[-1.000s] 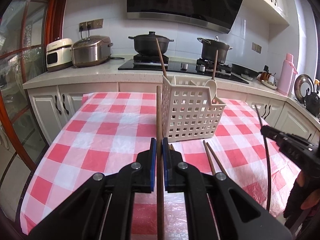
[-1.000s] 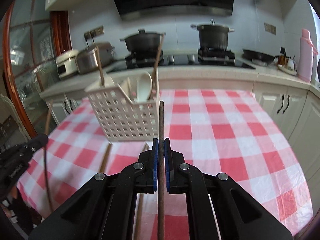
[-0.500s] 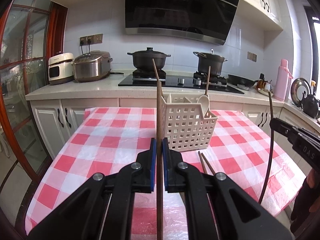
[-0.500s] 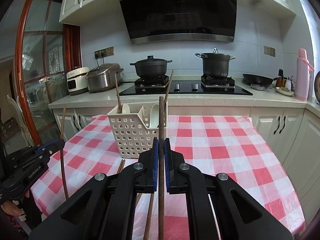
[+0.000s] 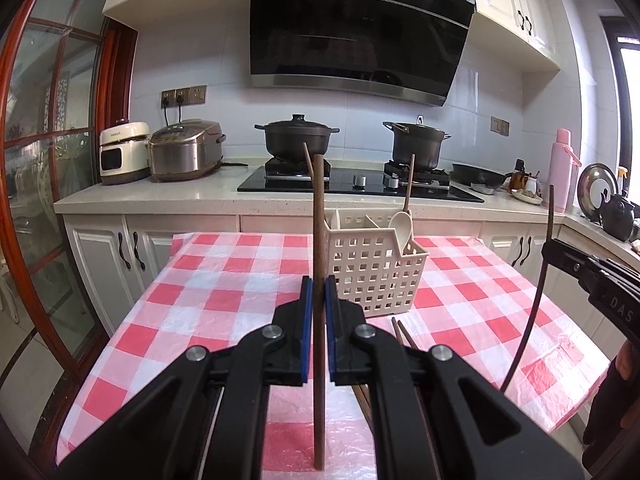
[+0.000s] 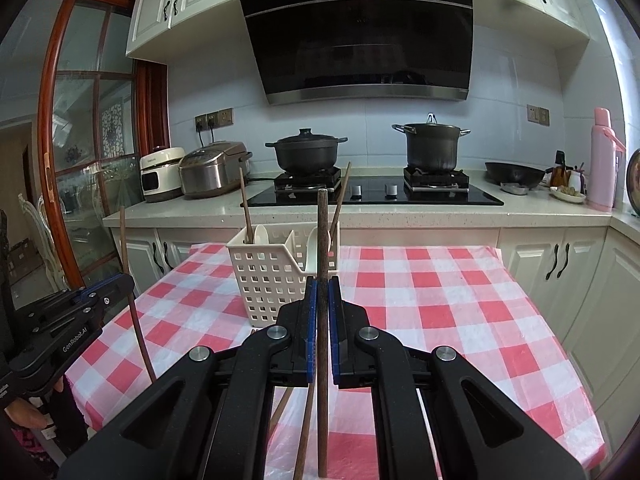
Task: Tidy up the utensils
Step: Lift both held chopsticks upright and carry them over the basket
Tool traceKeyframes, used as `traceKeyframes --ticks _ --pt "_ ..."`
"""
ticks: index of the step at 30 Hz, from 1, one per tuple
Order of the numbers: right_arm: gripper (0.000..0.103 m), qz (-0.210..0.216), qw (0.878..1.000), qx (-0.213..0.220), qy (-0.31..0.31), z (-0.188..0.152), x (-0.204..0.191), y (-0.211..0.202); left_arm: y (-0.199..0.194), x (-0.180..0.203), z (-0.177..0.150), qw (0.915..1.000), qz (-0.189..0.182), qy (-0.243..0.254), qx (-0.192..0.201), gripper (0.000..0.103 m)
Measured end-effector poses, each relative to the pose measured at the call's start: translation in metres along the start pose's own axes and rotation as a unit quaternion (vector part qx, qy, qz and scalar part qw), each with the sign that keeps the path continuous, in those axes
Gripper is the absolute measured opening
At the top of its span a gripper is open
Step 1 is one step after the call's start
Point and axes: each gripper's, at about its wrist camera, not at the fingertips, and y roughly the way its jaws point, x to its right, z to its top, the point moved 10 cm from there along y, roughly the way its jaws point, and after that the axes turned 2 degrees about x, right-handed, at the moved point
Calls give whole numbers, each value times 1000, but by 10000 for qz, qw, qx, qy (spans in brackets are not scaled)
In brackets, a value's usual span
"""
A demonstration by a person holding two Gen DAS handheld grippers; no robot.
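Chopsticks in hand, one per tool. Left tool [image 5: 316, 300] clenched on a brown left chopstick [image 5: 319, 208], gripped near mid-length, upright, top end well above the pads, lower end hanging below. Right tool [image 6: 322, 304] likewise clamped on a darker right chopstick [image 6: 322, 232], also upright, also held around the middle. Both raised above the counter [image 5: 224, 292], short of the basket [image 5: 372, 276], not over it.

Basket white, slotted, divided into compartments; already holding a pale spoon [image 5: 401, 226] and thin wooden sticks [image 6: 245, 196] leaning out at angles. Loose chopsticks [image 5: 402, 334] lying as a pair on the checked cloth, just in front of the basket.

Handling, by judgement: light, stiff, thin wood; no bend under the grip, little weight to fight. Smooth and narrow enough to pivot between flat pads, so likely to swing on contact with a basket wall or a grid hole. Mid-length hold good for balance, less good for aiming the lower tip; firm squeeze needed, no fear of crushing. For the loose pair: hard to pinch flat off the cloth, close together, apt to roll or come up as two; best taken across the shaft near the middle. Basket itself probably light, liable to slide or tip on the slick cloth if struck.
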Motion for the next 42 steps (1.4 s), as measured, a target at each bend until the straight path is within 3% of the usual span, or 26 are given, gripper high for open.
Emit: traceKeyframes --ticks 27,42 --pt "6 -34 9994 261 -205 22 -6 -1 -9 5 18 9998 -78 84 168 6" --pt "6 160 9996 243 -38 71 -2 48 26 20 76 9993 -316 84 174 6"
